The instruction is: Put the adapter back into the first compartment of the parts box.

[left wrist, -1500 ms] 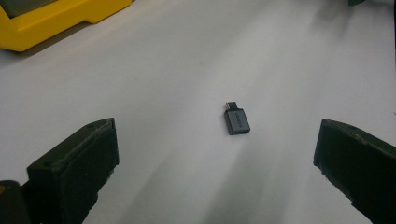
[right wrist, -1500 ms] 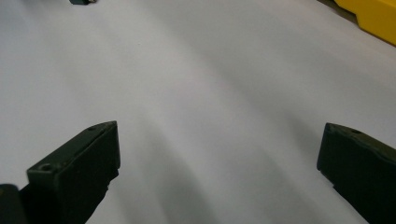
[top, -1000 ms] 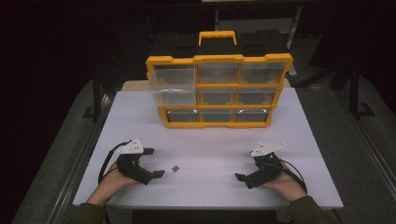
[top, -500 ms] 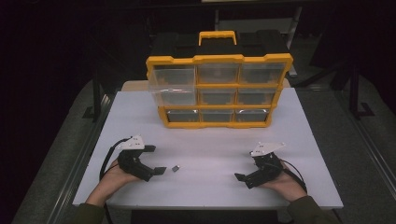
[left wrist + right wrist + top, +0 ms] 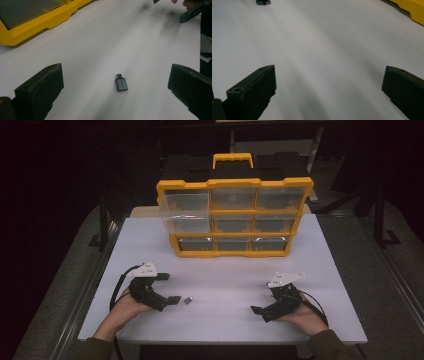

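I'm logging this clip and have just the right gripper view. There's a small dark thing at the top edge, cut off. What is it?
Observer: A small grey adapter with a short plug tip, lying flat on the white table.
Operator: Is the other gripper near it?
Observer: Yes. The left gripper is open, and the adapter lies ahead of its jaws, between them, untouched.
Operator: What's the yellow at my top right?
Observer: The base of a yellow organizer with three rows of clear drawers.
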Available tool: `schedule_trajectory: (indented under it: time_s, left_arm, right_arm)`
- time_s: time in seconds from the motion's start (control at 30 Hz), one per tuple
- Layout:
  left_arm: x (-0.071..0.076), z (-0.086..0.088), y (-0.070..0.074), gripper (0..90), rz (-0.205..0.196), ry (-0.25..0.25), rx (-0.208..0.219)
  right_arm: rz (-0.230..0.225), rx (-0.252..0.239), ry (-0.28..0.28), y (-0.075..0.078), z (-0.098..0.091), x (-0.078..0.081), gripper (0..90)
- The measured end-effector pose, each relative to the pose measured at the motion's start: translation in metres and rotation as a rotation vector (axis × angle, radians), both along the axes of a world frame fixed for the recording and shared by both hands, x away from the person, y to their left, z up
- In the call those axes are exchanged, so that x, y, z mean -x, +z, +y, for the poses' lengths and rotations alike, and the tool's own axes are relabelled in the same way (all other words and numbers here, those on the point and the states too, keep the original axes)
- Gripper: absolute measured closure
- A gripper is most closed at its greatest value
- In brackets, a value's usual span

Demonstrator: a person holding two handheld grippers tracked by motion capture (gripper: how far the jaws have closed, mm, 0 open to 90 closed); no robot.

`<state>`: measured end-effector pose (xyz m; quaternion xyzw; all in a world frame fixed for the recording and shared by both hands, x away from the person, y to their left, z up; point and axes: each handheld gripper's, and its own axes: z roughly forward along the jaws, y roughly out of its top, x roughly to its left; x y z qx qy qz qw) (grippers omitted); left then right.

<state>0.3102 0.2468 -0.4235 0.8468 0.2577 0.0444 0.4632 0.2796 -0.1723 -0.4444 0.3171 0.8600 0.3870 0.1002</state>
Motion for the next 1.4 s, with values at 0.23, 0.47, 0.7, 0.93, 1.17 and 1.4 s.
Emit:
schedule_trajectory:
  time_s: [0.23, 0.47, 0.7, 0.93, 1.17, 1.4]
  left_arm:
    - [-0.003, -0.006, 0.005, 0.0, -0.009, -0.003, 0.016]
    - [-0.005, -0.015, 0.007, 0.0, -0.011, -0.008, 0.013]
    - [-0.008, -0.024, 0.007, 0.0, -0.014, -0.019, 0.010]
    - [-0.011, -0.030, 0.007, 0.0, -0.017, -0.021, 0.010]
    - [-0.013, -0.038, 0.007, 0.0, -0.021, -0.022, 0.008]
    - [-0.013, -0.042, 0.006, 0.1, -0.027, -0.019, 0.003]
  right_arm:
    - [0.003, -0.006, -0.006, 0.000, 0.000, -0.001, 0.0]
    - [0.005, -0.009, -0.006, 0.001, -0.001, -0.001, 0.0]
    - [0.006, -0.008, -0.007, 0.001, -0.001, -0.001, 0.0]
    - [0.006, -0.008, -0.007, 0.001, -0.001, -0.001, 0.0]
    - [0.006, -0.010, -0.005, 0.001, -0.001, -0.001, 0.0]
    - [0.005, -0.011, -0.004, 0.001, -0.001, 0.000, 0.0]
